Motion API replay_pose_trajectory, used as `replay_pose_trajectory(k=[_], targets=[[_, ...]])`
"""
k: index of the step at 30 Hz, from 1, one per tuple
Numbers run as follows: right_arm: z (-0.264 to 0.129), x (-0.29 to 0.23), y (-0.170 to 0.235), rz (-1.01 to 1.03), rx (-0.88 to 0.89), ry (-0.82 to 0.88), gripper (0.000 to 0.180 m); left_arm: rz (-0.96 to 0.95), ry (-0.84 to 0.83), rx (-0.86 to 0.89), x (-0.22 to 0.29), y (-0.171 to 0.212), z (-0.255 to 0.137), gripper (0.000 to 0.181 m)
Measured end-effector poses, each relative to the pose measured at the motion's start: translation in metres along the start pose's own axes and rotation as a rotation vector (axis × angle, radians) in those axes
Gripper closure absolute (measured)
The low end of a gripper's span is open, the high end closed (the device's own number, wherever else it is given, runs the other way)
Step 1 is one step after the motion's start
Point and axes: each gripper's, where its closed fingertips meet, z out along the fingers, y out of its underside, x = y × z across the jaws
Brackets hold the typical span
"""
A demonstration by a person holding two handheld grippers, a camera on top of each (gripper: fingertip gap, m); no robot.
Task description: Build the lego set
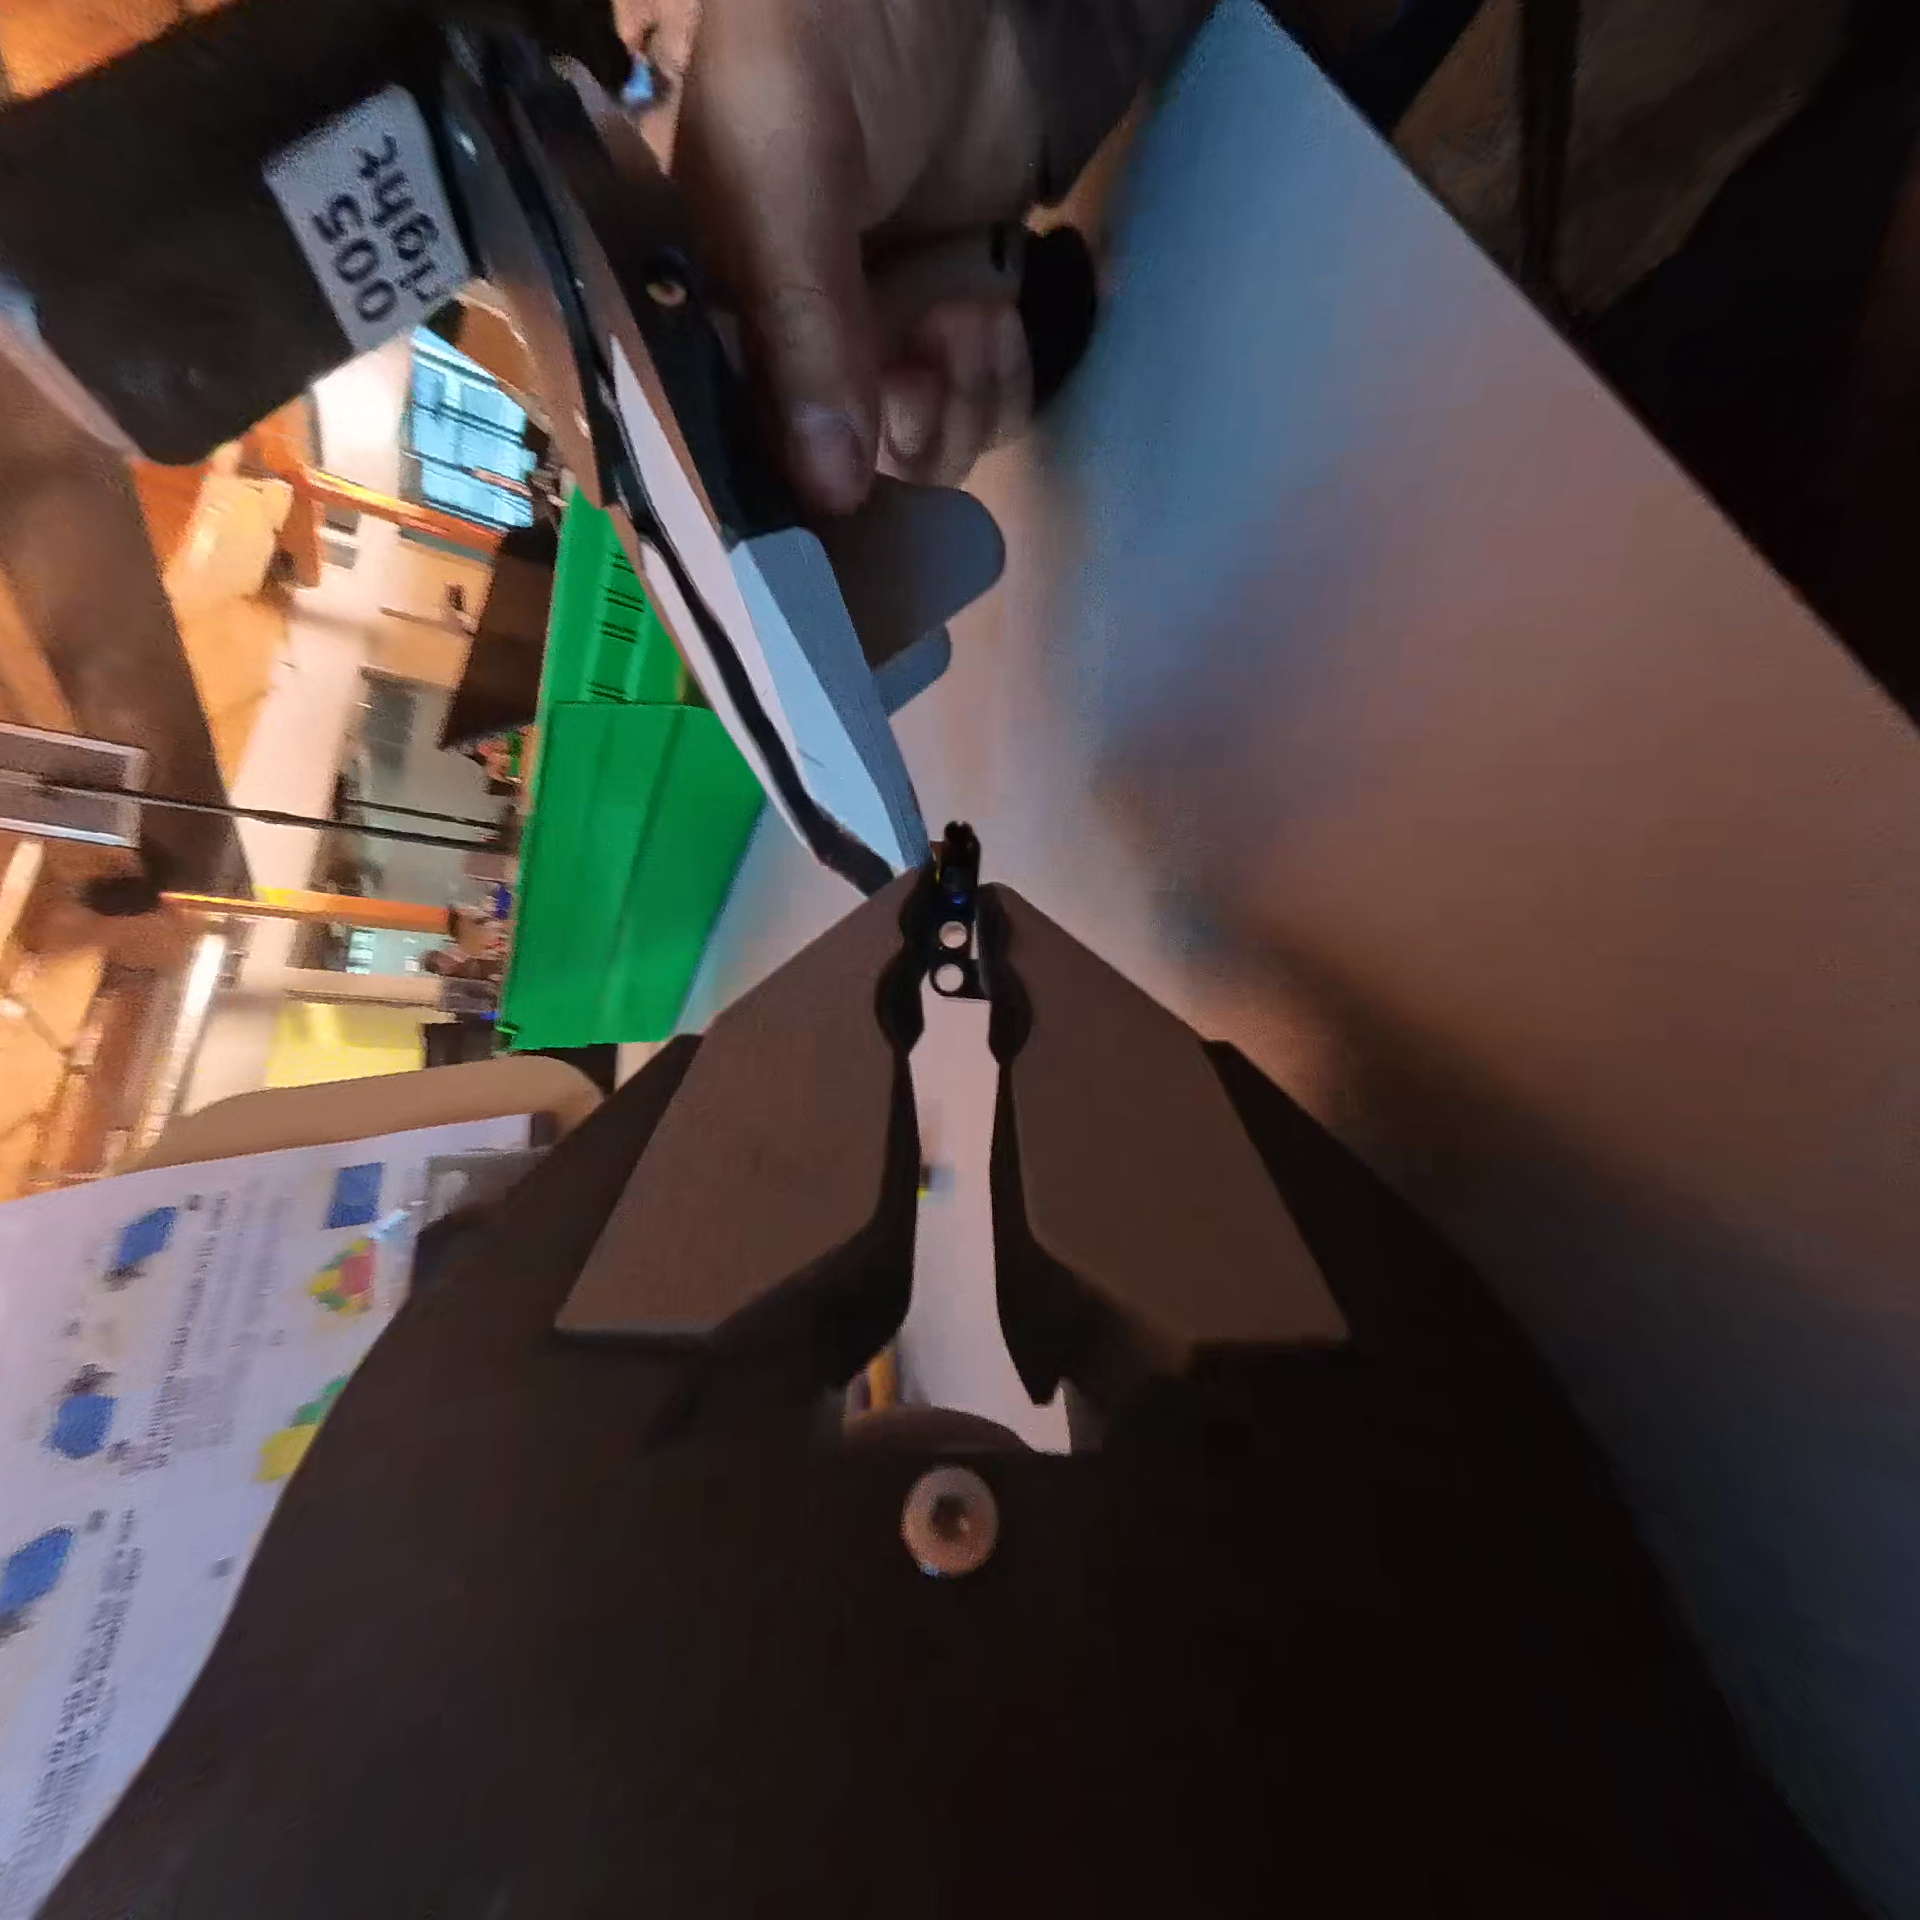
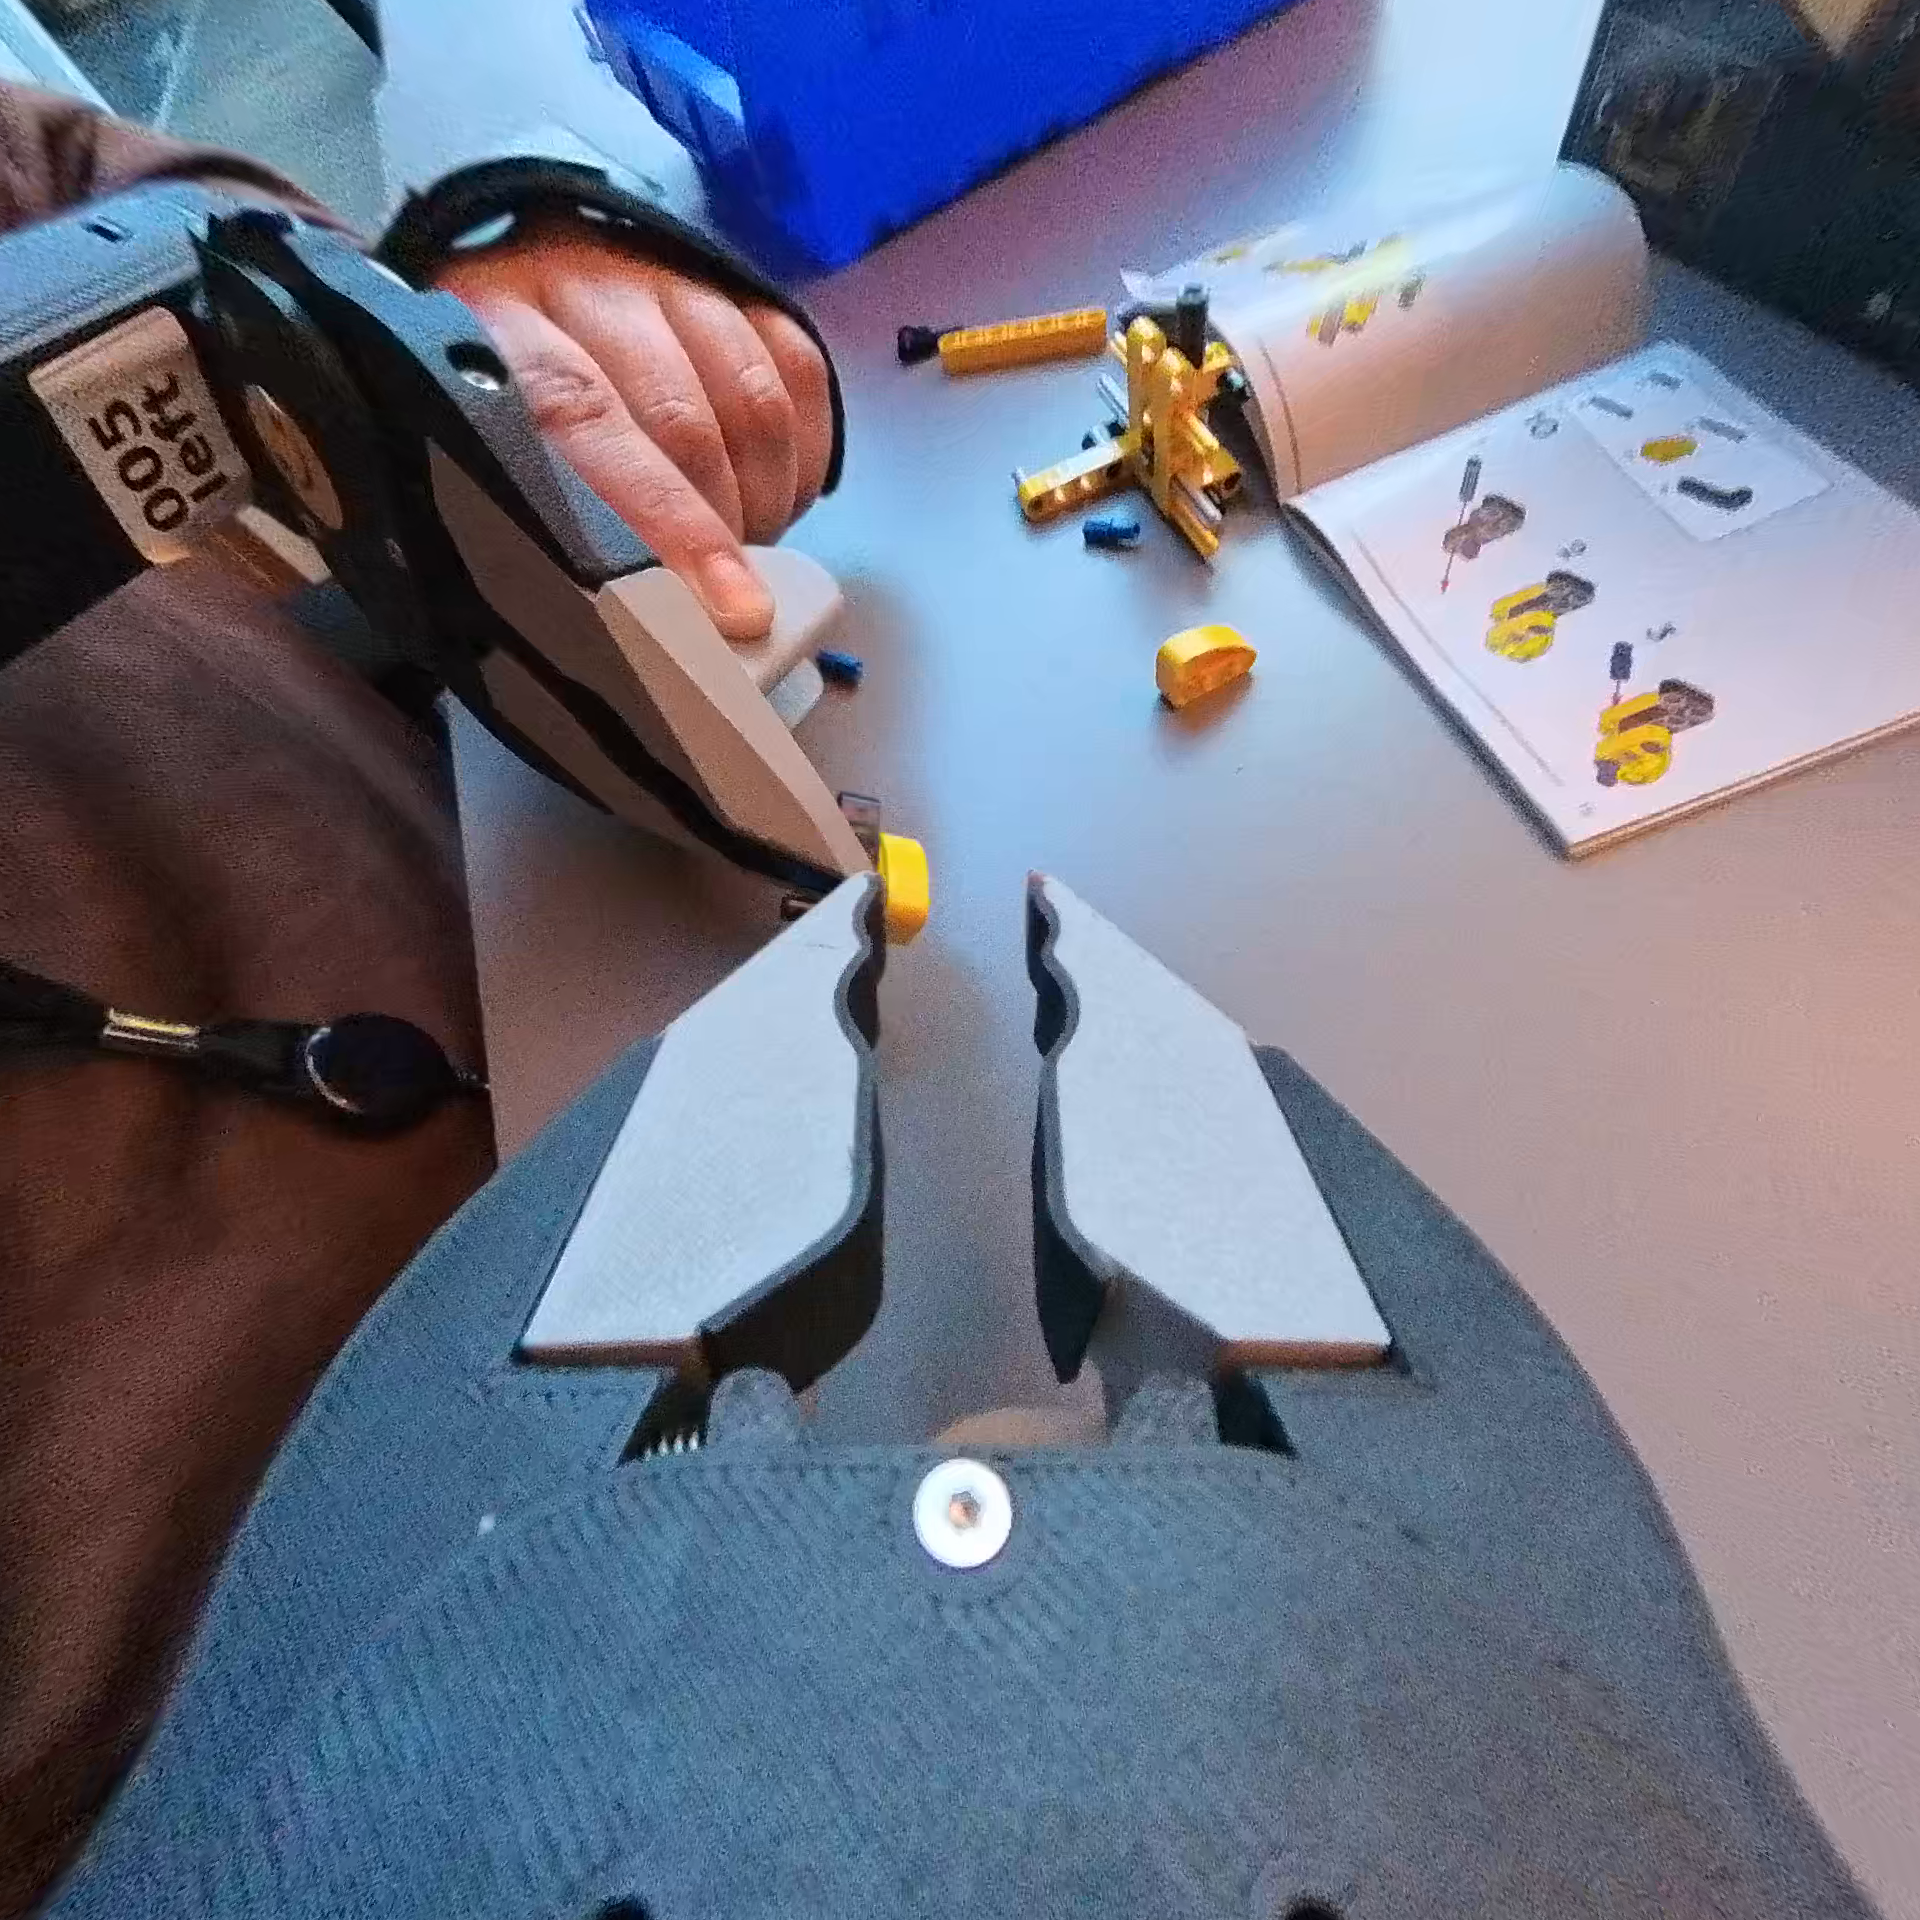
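Observation:
In the left wrist view my left gripper is shut on a small black beam with round holes, held above the table. The right gripper comes in from the upper left, its fingertip touching the beam's far end. In the right wrist view my right gripper is open and empty. The left gripper reaches in from the left and holds the black piece with a yellow lego piece on it. The yellow piece rests against my right gripper's left fingertip.
On the grey table lie a yellow partial build, a yellow beam, a short yellow piece, blue pins and an open instruction booklet. A blue bin stands behind. A green bin shows in the left wrist view.

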Motion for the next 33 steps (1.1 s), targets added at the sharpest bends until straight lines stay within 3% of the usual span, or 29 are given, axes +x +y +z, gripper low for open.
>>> replay_pose_trajectory(k=[1,3,5,7,10,13,15,19,21,26,29,32,33], targets=[[-0.002,-0.001,-0.005,-0.028,0.028,0.001,0.154,0.03,-0.035,0.005,-0.005,-0.001,-0.001,0.178],[-0.004,-0.004,-0.011,-0.127,0.043,0.012,0.166,0.062,-0.075,0.009,-0.01,-0.001,-0.002,0.178],[-0.005,-0.001,-0.011,-0.18,0.007,0.052,0.157,0.082,-0.083,-0.006,-0.01,0.0,-0.001,0.179],[-0.003,-0.009,-0.013,-0.149,0.018,-0.02,0.174,0.15,-0.115,-0.015,-0.012,-0.001,-0.003,0.178],[-0.006,-0.016,-0.019,-0.059,0.068,-0.127,0.174,0.24,-0.176,-0.002,-0.017,-0.006,-0.008,0.177],[-0.01,-0.011,-0.027,-0.122,0.14,-0.075,0.175,0.23,-0.235,-0.033,-0.027,-0.003,-0.007,0.176],[-0.011,-0.003,-0.029,-0.193,0.152,0.01,0.175,0.103,-0.232,-0.033,-0.032,0.003,-0.005,0.176],[-0.02,0.017,-0.034,-0.299,0.159,0.177,0.175,-0.364,-0.227,0.052,-0.056,0.019,-0.017,0.16],[-0.022,0.014,-0.036,-0.349,0.182,0.177,0.175,-0.641,-0.113,0.132,-0.056,0.024,-0.015,0.153],[-0.02,0.011,-0.047,-0.516,0.254,0.262,0.175,-1.092,0.18,0.2,-0.055,0.026,-0.006,0.136],[-0.017,0.006,-0.05,-0.632,0.27,0.291,0.175,-1.32,0.377,0.315,-0.052,0.014,-0.012,0.146],[-0.013,0.003,-0.05,-0.721,0.258,0.318,0.176,-1.384,0.392,0.362,-0.058,0.017,-0.016,0.177],[-0.013,0.003,-0.051,-0.732,0.259,0.331,0.176,-1.394,0.397,0.347,-0.057,0.019,-0.014,0.179]])
